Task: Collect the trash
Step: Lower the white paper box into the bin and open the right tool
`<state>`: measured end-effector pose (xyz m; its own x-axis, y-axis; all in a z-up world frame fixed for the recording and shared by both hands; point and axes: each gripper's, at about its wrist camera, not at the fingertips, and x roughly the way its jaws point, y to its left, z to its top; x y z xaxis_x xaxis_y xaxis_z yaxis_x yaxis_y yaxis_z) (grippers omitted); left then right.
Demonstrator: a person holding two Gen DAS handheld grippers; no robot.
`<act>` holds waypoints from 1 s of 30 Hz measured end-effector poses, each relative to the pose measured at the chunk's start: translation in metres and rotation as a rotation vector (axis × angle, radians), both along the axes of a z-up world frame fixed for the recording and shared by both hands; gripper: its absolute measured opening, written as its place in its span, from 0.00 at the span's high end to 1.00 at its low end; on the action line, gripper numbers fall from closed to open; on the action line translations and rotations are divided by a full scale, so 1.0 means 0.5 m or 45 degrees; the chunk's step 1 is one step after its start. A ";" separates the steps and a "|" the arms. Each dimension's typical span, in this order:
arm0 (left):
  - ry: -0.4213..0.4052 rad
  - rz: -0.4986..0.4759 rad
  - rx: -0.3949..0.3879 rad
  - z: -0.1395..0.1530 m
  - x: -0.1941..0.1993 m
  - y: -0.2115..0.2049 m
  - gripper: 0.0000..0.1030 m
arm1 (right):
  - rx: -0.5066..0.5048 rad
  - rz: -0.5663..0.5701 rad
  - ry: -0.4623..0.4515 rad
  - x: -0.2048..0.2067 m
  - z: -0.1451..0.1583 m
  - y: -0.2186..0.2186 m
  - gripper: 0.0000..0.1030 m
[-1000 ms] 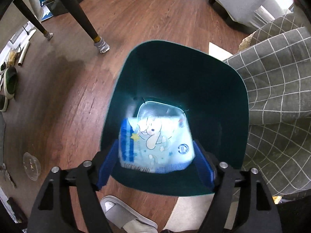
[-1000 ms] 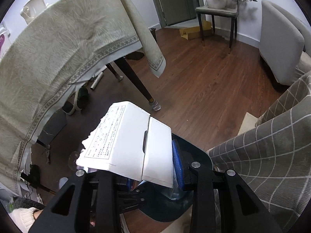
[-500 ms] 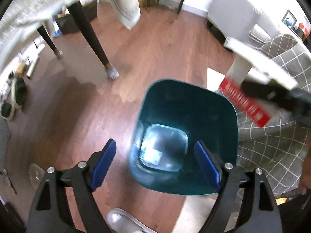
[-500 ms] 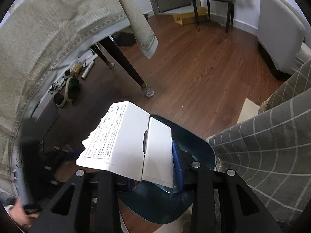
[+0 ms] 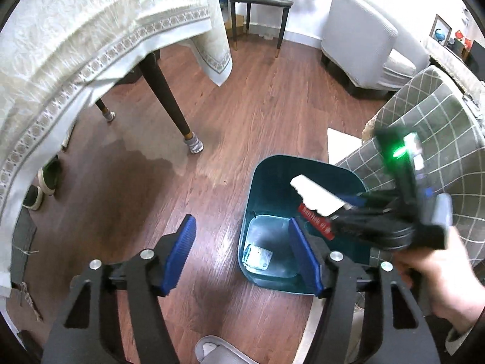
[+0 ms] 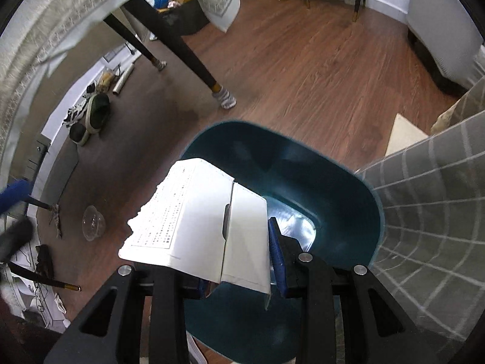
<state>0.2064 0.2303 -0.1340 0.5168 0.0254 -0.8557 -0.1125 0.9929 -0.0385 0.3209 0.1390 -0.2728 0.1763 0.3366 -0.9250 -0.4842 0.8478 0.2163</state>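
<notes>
A teal bin (image 5: 306, 163) stands on the wood floor, and a blue-and-white packet (image 5: 257, 254) lies at its bottom. My left gripper (image 5: 242, 257) hangs high above the bin's left rim. Its jaws are closing with nothing between them. My right gripper (image 6: 239, 267) is shut on a white carton (image 6: 197, 212) with small print, held over the bin (image 6: 333, 166) mouth. In the left wrist view the same carton (image 5: 315, 197) shows a red side and juts over the bin's right half, with a person's hand (image 5: 439, 285) behind the tool.
A table under a cream cloth (image 5: 75, 45) stands to the left, its dark leg (image 5: 169, 103) ending in a sock. A grey checked sofa cover (image 5: 448, 151) touches the bin's right side. Slippers (image 6: 94, 112) and a clear plastic lid (image 6: 94, 223) lie on the floor at left.
The blue-and-white packet left my left gripper and dropped into the bin. That gripper rose and its jaws narrowed. My right gripper came down over the bin with the carton.
</notes>
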 end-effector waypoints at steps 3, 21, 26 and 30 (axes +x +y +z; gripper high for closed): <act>-0.023 -0.011 -0.016 0.022 -0.010 0.003 0.41 | -0.032 0.008 0.022 -0.004 -0.028 0.012 0.67; -0.206 -0.003 -0.167 0.173 -0.041 -0.001 0.53 | -0.196 0.070 0.046 -0.029 -0.101 0.024 0.41; -0.210 -0.002 -0.173 0.191 -0.036 -0.014 0.50 | -0.134 0.060 0.023 -0.033 -0.058 0.013 0.41; -0.261 -0.016 -0.184 0.230 -0.035 -0.030 0.47 | -0.076 0.093 -0.028 -0.046 0.003 0.010 0.41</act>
<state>0.1892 0.2151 -0.0192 0.6795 -0.0973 -0.7272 -0.0753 0.9767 -0.2010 0.2978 0.1438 -0.2713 0.1741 0.2939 -0.9398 -0.5493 0.8211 0.1550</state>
